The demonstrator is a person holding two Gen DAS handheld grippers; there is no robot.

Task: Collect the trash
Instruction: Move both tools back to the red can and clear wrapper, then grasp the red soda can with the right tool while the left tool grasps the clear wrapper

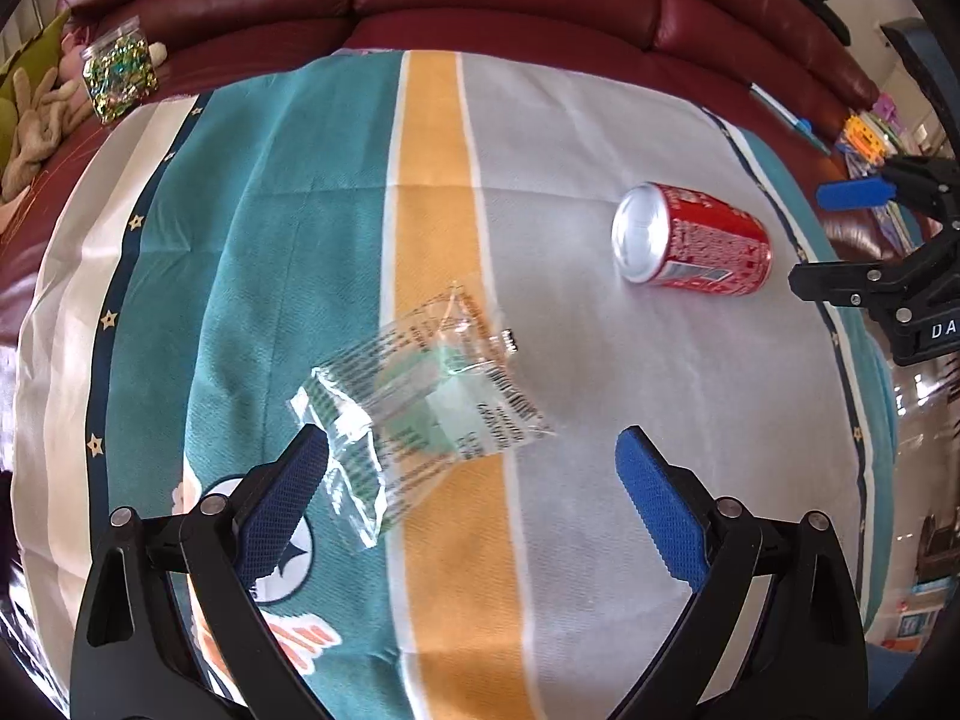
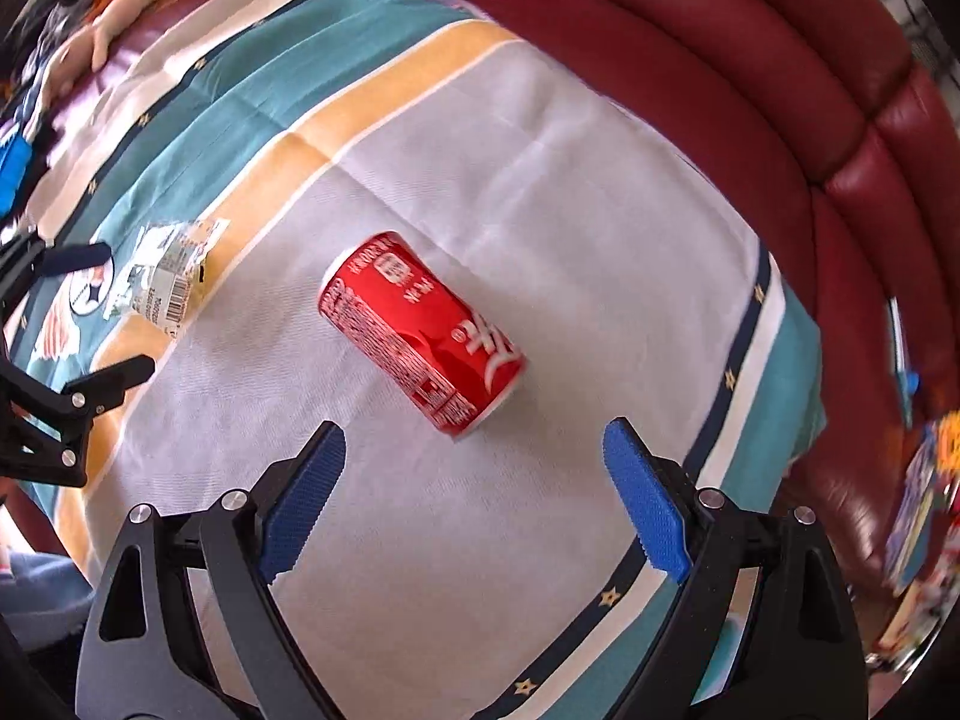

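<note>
Both grippers spread wide, holding nothing: left gripper [image 1: 474, 468] over the clear wrapper [image 1: 414, 402], right gripper [image 2: 474, 474] just short of the red can [image 2: 420, 330] lying sideways on the striped cloth [image 1: 600, 120]. Best approach, I judge: straddle the can across its body, pinch the wrapper low at its crumpled edge.

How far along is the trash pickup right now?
Nothing looks collected yet. The left gripper is open around the clear plastic wrapper, not closed on it. The right gripper is open just short of the red soda can, which lies on its side on the striped cloth. Both remain to grab.
</note>
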